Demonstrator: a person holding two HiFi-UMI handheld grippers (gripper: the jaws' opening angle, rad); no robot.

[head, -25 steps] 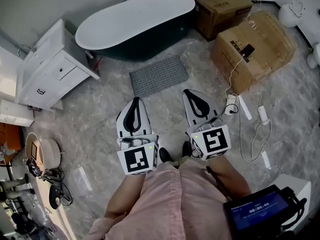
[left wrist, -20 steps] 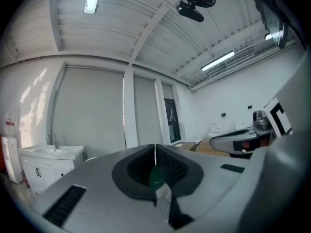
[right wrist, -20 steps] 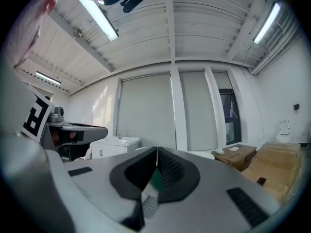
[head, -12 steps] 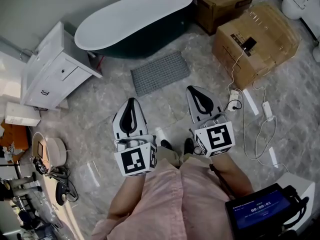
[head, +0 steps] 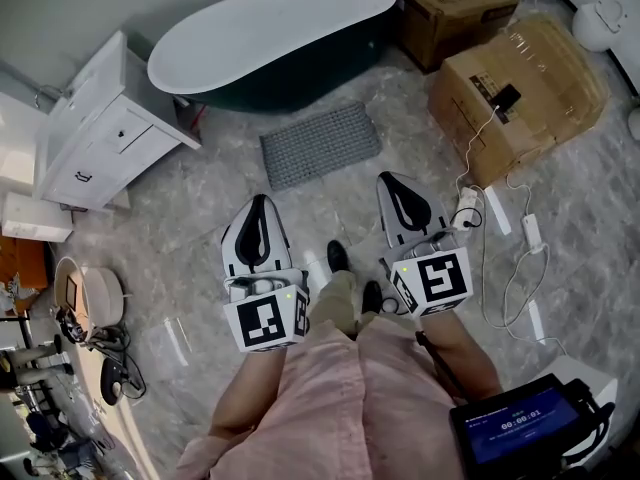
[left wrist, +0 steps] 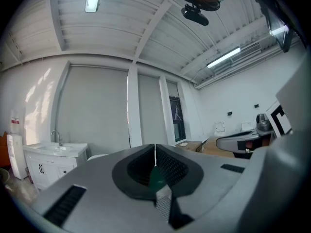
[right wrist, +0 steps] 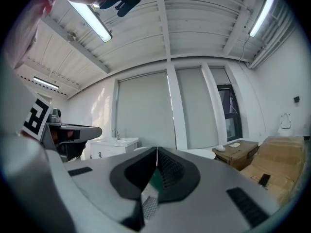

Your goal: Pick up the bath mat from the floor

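Observation:
A grey textured bath mat (head: pixel 320 146) lies flat on the marble floor beside the dark bathtub (head: pixel 270 43). My left gripper (head: pixel 256 201) is held level above the floor, short of the mat's near edge, jaws shut with nothing in them. My right gripper (head: pixel 396 180) hovers beside the mat's right near corner, also shut and empty. In the left gripper view the left gripper (left wrist: pixel 155 147) shows its jaws meeting in a thin seam; in the right gripper view the right gripper (right wrist: pixel 157 150) looks the same. Neither gripper view shows the mat.
A white vanity cabinet (head: pixel 100 133) stands at the left. Cardboard boxes (head: pixel 515 83) sit at the right, with white cables and a power strip (head: pixel 465 206) trailing over the floor. A round device and cords (head: pixel 95 303) lie at lower left. The person's shoes (head: pixel 338 258) stand between the grippers.
Both grippers have shifted slightly, along with the head camera; a foot has stepped forward between them toward the mat. The jaws stayed shut throughout.

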